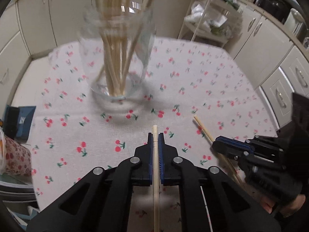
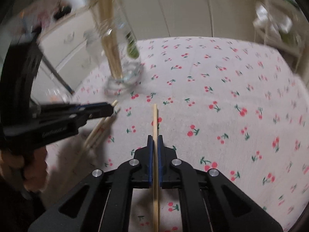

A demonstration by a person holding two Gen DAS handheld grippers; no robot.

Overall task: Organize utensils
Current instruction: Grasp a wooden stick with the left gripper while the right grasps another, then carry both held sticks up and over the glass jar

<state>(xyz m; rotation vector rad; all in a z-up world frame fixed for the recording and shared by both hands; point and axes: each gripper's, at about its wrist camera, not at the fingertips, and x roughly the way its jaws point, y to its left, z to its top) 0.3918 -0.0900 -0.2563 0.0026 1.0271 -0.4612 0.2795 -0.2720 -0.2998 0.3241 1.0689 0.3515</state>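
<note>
A clear glass jar [image 1: 115,61] holding several wooden chopsticks stands on the cherry-print tablecloth [image 1: 193,77]; it also shows in the right wrist view [image 2: 123,71]. My left gripper [image 1: 155,137] is shut on one chopstick [image 1: 155,174] that runs lengthwise between the jaws, just short of the jar. My right gripper [image 2: 155,140] is shut on another chopstick [image 2: 155,154]. In the left wrist view the right gripper [image 1: 218,145] is at the right, over loose chopsticks [image 1: 204,131] lying on the cloth. In the right wrist view the left gripper [image 2: 110,109] is at the left above loose chopsticks [image 2: 100,129].
A blue box [image 1: 19,121] and a red-patterned bag [image 1: 15,158] sit at the table's left edge. White cabinets [image 1: 270,58] run along the right. A white shelf rack [image 1: 208,19] with bags stands behind the table.
</note>
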